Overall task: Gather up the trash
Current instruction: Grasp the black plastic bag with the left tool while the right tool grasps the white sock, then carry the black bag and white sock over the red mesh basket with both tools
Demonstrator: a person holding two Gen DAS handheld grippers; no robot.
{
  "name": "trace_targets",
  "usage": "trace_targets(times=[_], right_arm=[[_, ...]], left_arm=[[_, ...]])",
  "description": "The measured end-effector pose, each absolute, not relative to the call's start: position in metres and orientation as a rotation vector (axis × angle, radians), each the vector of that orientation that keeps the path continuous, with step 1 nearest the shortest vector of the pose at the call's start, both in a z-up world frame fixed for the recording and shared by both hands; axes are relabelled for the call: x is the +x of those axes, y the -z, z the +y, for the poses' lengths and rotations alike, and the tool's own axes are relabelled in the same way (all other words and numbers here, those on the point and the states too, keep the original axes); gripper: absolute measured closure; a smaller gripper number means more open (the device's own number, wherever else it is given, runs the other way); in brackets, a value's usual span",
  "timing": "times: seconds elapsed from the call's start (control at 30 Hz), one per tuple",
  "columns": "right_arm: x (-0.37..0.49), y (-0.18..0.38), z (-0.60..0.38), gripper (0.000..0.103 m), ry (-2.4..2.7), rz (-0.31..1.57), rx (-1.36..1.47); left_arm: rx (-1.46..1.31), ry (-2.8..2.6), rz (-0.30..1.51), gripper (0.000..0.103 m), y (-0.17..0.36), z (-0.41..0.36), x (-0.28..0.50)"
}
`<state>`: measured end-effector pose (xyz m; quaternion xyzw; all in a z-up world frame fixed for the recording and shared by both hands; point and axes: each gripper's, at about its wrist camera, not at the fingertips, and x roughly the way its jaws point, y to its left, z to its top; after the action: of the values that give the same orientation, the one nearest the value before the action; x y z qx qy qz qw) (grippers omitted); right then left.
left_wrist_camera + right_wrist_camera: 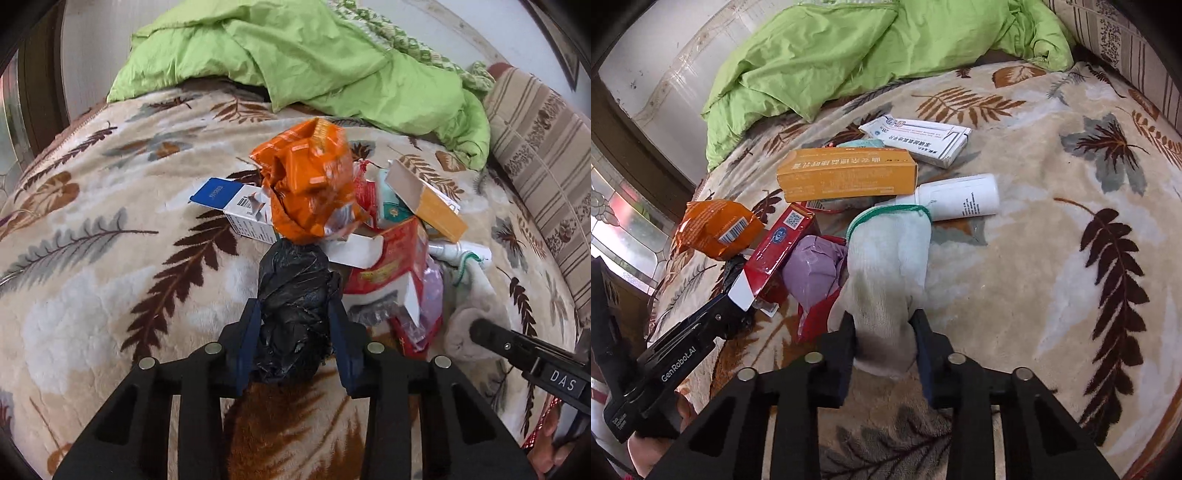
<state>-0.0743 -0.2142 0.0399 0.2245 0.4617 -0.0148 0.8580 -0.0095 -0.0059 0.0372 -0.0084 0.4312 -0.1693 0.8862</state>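
Note:
A pile of trash lies on the leaf-patterned blanket (92, 258). My left gripper (295, 317) is shut on a crumpled black plastic bag (295, 295), just in front of an orange wrapper (306, 184). My right gripper (884, 328) is shut on a white work glove (882, 280) with a green cuff. The pile holds a red carton (775, 251), an orange box (846, 173), a white bottle (960, 197), a purple bag (816, 269) and a white-and-blue box (229, 206). The left gripper also shows in the right wrist view (731, 291).
A green quilt (314, 55) is heaped at the back of the bed. A striped cushion (546, 166) runs along the right side. Another white box (919, 138) lies behind the pile. Bare blanket (1071, 258) stretches to the right.

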Motion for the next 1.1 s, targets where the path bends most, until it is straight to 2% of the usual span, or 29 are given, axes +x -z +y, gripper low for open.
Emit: trace_targets(times=[0.07,0.33,1.1], right_arm=[[-0.082,-0.043,-0.216,0.078,0.034,0.951,0.465],[-0.119,-0.073,-0.214,0.079,0.062,0.812,0.388],[-0.186,-0.104,-0.206,0.079,-0.011,0.771,0.430]], left_arm=[[-0.025,0.348,0.884,0.067,-0.041,-0.003,-0.017],[-0.003,0.326,0.815,0.067,-0.062,0.001,-0.059],[0.079,0.387,0.709,0.067,-0.106,-0.025,-0.130]])
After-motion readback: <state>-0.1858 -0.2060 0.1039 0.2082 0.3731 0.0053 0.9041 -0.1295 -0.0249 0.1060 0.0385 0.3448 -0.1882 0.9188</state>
